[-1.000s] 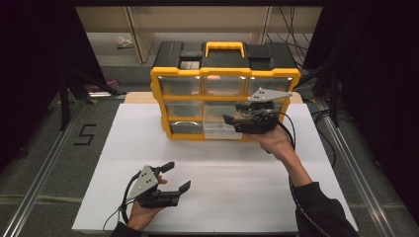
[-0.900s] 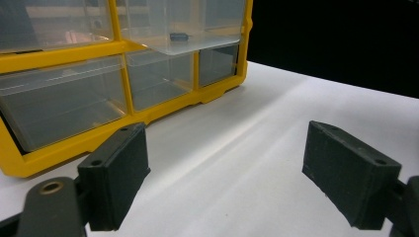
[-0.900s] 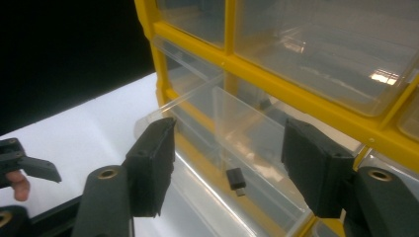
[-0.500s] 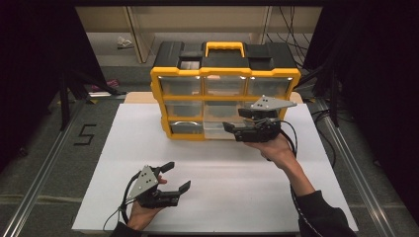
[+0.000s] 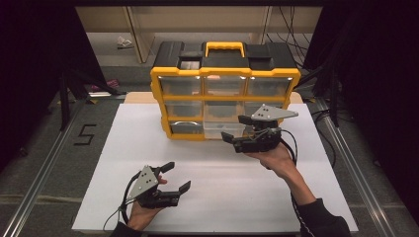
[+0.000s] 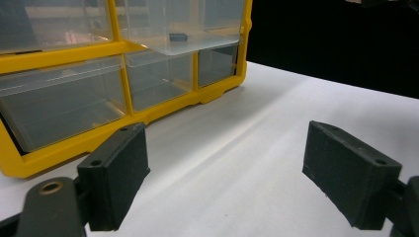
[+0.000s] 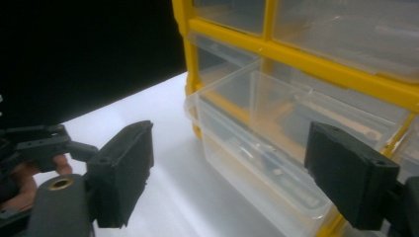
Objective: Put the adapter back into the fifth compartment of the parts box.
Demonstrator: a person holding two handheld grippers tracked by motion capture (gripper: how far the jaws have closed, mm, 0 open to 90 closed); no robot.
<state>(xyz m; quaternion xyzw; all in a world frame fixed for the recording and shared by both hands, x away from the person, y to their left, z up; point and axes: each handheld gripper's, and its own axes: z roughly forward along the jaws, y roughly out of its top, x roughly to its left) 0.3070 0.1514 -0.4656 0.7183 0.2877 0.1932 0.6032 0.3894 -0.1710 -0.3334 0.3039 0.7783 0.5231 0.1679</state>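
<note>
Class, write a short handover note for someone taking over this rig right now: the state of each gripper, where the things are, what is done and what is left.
Left gripper: open, empty, low over the white table, well short of the organiser.
Right gripper: open, empty, just in front of the pulled-out drawer.
Yellow drawer organiser stands at the far side of the table.
Done: the clear bottom middle drawer is pulled part-way out.
Left: probably grip that drawer and move it; whether out or back in is unclear.

Lab recording booth: black curtains (image 5: pixel 29 74), cables (image 5: pixel 291 24), numbered floor mark (image 5: pixel 85 134).
</note>
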